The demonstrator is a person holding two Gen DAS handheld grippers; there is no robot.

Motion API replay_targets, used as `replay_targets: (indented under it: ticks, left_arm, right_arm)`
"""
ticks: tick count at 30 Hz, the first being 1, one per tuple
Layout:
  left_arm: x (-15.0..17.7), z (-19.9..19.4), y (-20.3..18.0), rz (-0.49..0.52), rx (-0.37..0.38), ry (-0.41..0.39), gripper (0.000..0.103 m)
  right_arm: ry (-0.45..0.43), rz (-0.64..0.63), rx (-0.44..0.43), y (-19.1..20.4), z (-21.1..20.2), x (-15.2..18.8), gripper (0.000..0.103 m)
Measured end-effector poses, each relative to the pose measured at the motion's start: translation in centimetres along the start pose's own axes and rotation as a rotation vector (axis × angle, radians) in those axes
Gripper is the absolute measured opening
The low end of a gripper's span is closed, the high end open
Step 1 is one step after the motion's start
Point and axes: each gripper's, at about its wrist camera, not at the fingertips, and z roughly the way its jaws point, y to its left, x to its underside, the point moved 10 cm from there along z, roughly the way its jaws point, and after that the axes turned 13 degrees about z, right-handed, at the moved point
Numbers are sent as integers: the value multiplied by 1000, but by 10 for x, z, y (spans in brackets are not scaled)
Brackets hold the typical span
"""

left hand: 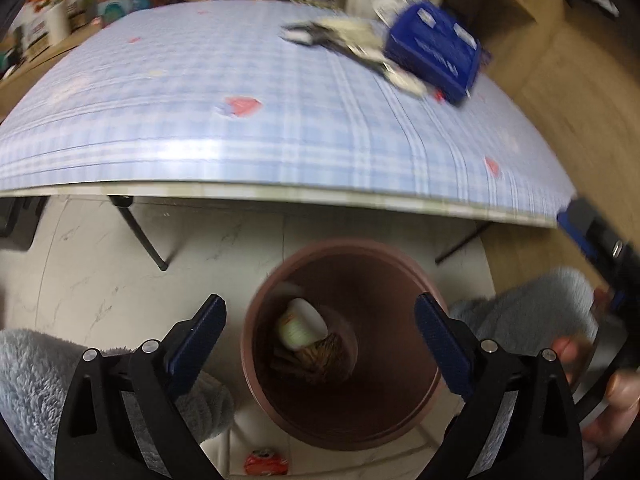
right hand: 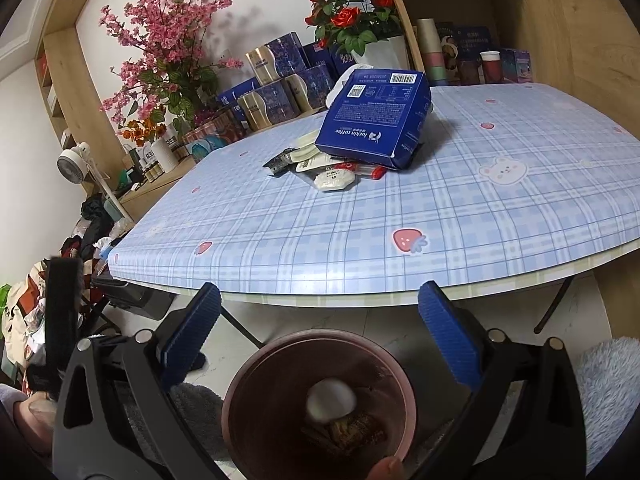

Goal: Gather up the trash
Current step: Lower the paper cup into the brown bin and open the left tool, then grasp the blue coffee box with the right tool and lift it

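Observation:
A brown round bin (left hand: 392,280) stands on the floor below the table edge. A white cup (left hand: 300,324) and a brown wrapper (left hand: 320,356) lie in its bottom. My left gripper (left hand: 318,300) hangs over the bin's mouth, open, with nothing between its blue pads. My right gripper (right hand: 320,288) is also open and empty, above the same bin (right hand: 280,360), where a blurred white piece (right hand: 330,400) and wrapper (right hand: 352,428) show. On the table, a blue coffee box (right hand: 376,120) rests on a pile of wrappers and sachets (right hand: 320,168).
The checked tablecloth (right hand: 360,240) covers the table; its black legs (left hand: 140,232) stand near the bin. A red can (left hand: 266,462) lies on the floor. Flower pots and boxes (right hand: 276,92) line the far edge. A fan (right hand: 74,160) and clutter sit at the left.

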Motion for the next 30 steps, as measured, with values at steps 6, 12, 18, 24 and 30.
replay_targets:
  ticks: [6,12,18,24,30]
  left_arm:
    - [-12,-24,20,-73,-30,-111,93]
    - [-16,-35,24,-76,-64,-156,94]
    - [-19,-39,27,-90,-62,-170,94]
    - [-24,-50,39,-123,-83,-201,94]
    - [-46,-58,38,-54,-115,-234,94]
  right_arm:
    - [6,-4,17,-1,2,1,97]
    - [5,-8,56,-5,4,1,97]
    - [-3,-2,70,-9,2,-2,97]
    - [-17,-11,89,-12,-1,-15,97]
    - [-7,-45,95,-18,6,-47,97]
